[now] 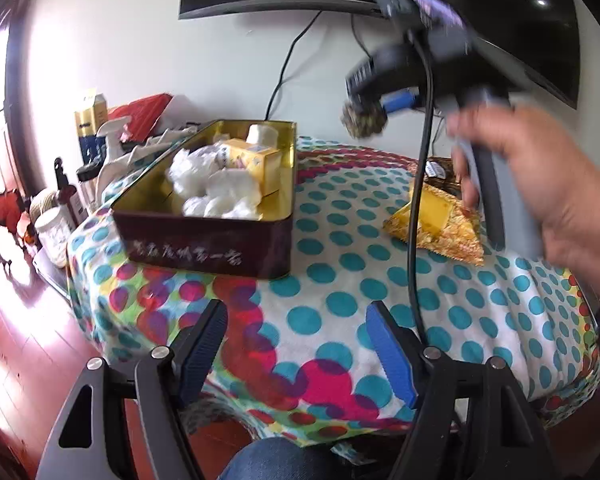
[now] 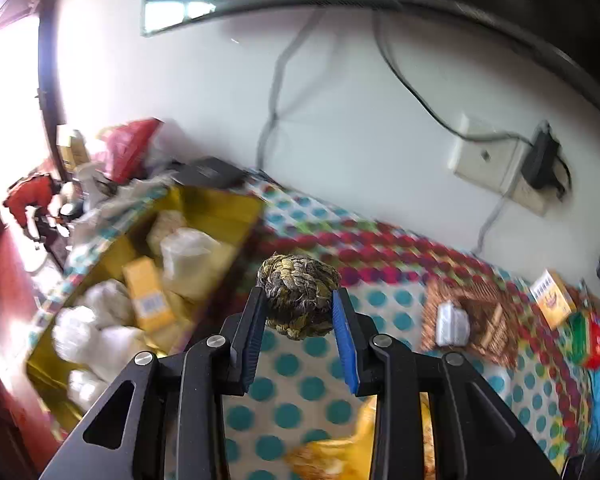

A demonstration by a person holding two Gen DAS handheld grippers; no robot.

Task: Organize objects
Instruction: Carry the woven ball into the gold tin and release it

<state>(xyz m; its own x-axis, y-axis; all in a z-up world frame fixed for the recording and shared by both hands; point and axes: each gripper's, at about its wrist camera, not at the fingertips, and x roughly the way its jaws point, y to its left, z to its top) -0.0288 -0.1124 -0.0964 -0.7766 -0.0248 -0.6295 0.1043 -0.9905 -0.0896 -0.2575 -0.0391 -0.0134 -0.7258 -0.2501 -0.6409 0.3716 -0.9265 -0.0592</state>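
White wall and a dark wall-mounted screen back a table draped in a polka-dot cloth (image 1: 340, 304) with teal and red circles.

Right gripper (image 2: 300, 312): its two fingers are clamped on a round, olive-and-grey ball of woven dried leaves (image 2: 298, 294), seated between the pads near the fingertips. In the left wrist view the same gripper (image 1: 374, 114) hangs in the air, gripped by the person's hand (image 1: 540, 192), with the ball (image 1: 363, 119) clear of the cloth.

Left gripper (image 1: 300, 340): fingers stand apart with nothing between them, low over the near edge of the table.

Ahead and to the left of the right gripper sits an open rectangular tin with a gold interior and dark maroon walls (image 2: 220, 204), already holding white wrapped bundles (image 2: 100, 340) and a small yellow carton (image 2: 146, 296). Below the right gripper lies a gold-and-orange foil packet (image 1: 436, 224); ahead to its right is a woven brown mat (image 2: 472, 312).

Probable step: carry the ball to the tin. Recommended procedure:
1. Maintain clamping pressure; a round ball could roll out of flat pads.
2. Pass above the tin's wall with margin before descending.
3. Aim for a free gap, likely the far gold corner, not atop the bundles.
4. Lower until the ball is supported, then part the fingers.
5. Keep the trailing black cable (image 1: 416, 216) off the packet.
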